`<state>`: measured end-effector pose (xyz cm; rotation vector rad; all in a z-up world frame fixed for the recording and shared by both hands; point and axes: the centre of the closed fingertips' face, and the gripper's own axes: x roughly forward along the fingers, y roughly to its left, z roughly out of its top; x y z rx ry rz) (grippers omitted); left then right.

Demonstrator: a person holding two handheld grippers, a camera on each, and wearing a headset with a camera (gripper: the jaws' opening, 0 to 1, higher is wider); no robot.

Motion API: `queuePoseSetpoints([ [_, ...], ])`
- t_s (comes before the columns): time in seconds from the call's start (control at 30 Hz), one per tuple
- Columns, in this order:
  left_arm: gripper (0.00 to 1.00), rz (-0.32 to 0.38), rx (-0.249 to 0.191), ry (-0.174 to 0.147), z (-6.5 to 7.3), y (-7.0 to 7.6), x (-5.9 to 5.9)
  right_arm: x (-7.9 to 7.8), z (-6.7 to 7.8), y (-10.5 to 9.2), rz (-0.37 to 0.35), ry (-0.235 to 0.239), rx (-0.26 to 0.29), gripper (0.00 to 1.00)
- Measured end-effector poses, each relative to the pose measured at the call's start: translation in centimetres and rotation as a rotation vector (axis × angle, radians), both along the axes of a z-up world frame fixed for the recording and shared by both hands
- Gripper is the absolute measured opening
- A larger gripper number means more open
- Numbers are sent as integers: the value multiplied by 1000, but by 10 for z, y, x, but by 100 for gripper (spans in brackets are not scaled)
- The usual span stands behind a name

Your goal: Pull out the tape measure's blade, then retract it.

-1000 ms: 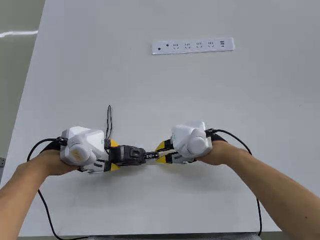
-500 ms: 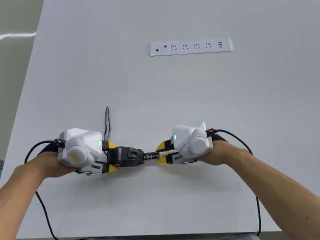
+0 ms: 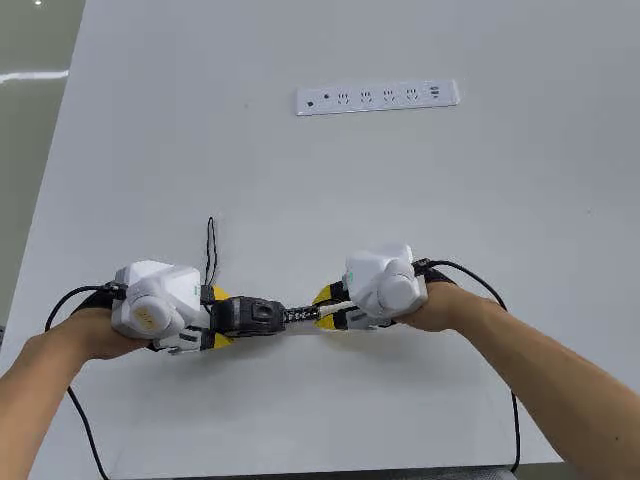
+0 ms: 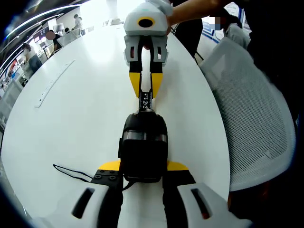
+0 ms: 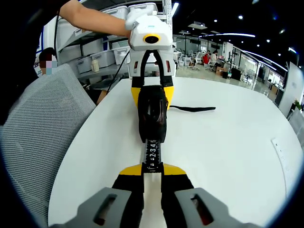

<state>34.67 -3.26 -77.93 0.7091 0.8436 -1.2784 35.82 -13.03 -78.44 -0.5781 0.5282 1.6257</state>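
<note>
Black and hard, the tape measure (image 3: 255, 314) is at the near part of the white table (image 3: 300, 180), between both grippers. The left gripper (image 3: 221, 318) clamps its case by the sides. The right gripper (image 3: 325, 306) has narrow jaws pinching the short blade (image 5: 152, 153). The case looks solid and fairly heavy; the thin blade is likely springy and slippery, best held at its end.

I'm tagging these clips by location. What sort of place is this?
Probably an open-plan lab or workshop hall: a large white workbench with a power strip on it, shelves of plastic storage bins behind, and a mesh office chair alongside.
</note>
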Motion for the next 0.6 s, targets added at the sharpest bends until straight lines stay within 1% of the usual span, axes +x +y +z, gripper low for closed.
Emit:
queuePoseSetpoints([
  [0.6, 28, 1, 6, 2, -1, 2, 0, 2, 3, -7, -2, -6, 2, 10],
])
